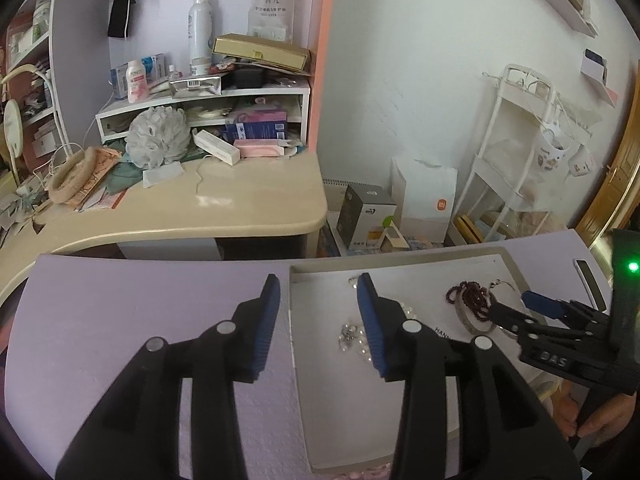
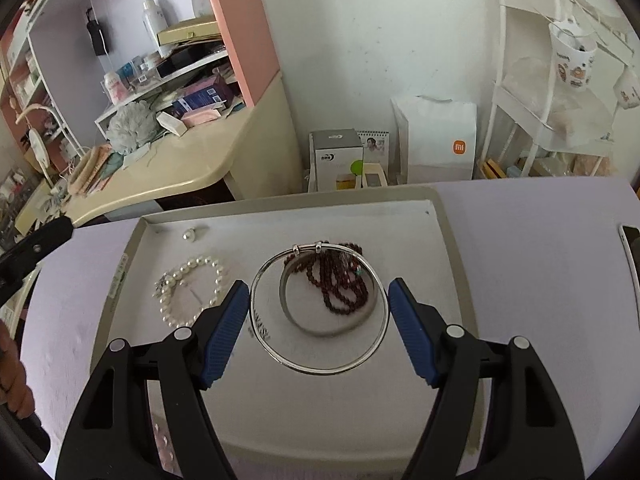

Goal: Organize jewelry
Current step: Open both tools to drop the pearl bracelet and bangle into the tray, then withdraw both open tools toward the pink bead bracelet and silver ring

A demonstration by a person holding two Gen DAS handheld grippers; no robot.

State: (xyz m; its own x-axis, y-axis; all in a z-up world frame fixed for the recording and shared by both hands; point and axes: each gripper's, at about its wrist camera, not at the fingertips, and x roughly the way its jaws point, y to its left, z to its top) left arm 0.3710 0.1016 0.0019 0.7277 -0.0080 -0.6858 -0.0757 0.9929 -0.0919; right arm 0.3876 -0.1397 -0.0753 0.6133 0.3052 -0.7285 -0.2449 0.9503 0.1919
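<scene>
A shallow white tray [image 2: 136, 240] rests on a lilac tabletop. In it lie a pearl bracelet [image 2: 192, 292], a small pearl piece [image 2: 188, 235], a thin silver bangle [image 2: 320, 370], a wider silver band [image 2: 320, 328] and dark red beads [image 2: 340, 280]. My right gripper [image 2: 318, 285] is open, its blue pads flanking the thin bangle without pressing it. My left gripper [image 1: 319, 284] is open and empty over the tray's left rim [image 1: 292, 320]; its right finger hides part of the pearl bracelet [image 1: 352, 338]. The right gripper [image 1: 516, 308] hovers over the beads [image 1: 472, 300].
A phone [image 2: 632, 248] lies at the tabletop's right edge. Beyond the table stand a cluttered cream desk [image 1: 240, 200], boxes and a white bag [image 2: 440, 140] on the floor, and a white wire rack [image 2: 560, 80]. A person's hand [image 1: 592, 420] holds the right gripper.
</scene>
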